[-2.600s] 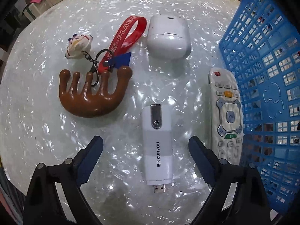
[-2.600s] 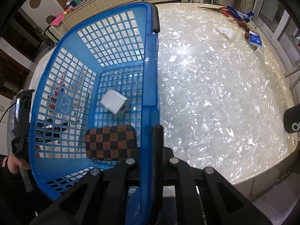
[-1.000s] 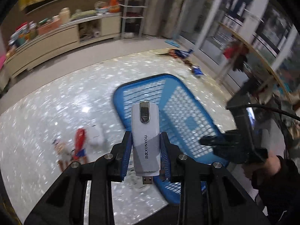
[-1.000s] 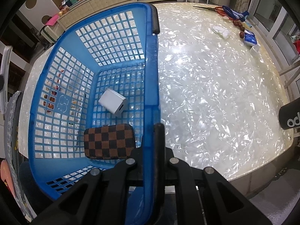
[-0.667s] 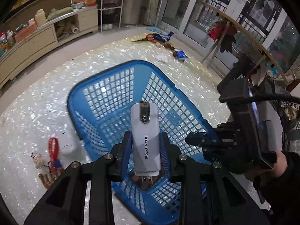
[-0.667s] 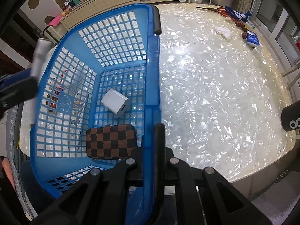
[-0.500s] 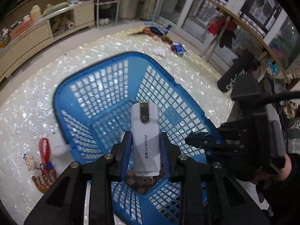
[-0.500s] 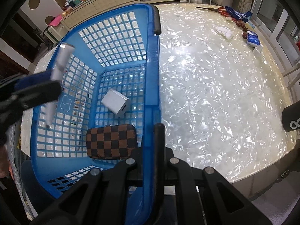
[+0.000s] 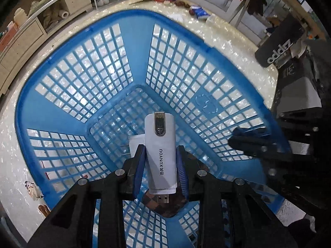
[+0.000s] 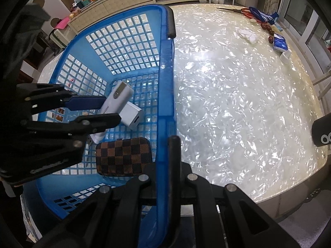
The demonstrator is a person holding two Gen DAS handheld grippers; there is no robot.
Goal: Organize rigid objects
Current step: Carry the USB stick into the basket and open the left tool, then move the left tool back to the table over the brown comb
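My left gripper (image 9: 160, 147) is shut on a white USB dongle (image 9: 160, 150) marked XUNYOU, plug end towards the camera. It points steeply down into the blue mesh basket (image 9: 115, 62). Under the dongle on the basket floor lie a white charger cube (image 9: 135, 142) and a brown checked case (image 9: 165, 208). In the right wrist view the left gripper (image 10: 110, 109) reaches in from the left, with the dongle (image 10: 118, 95) above the cube (image 10: 132, 115) and the case (image 10: 124, 157). My right gripper (image 10: 173, 142) is shut on the basket rim (image 10: 165, 72).
A small figure keychain (image 9: 31, 190) and a brown wooden massager (image 9: 43, 209) lie on the table left of the basket. Right of the basket the pearly tabletop (image 10: 238, 103) stretches out, with scissors, a tissue pack (image 10: 279, 45) and small items at its far edge.
The left gripper has come down with the dongle, from high above the table to just over the basket floor. The right gripper has stayed on the rim.
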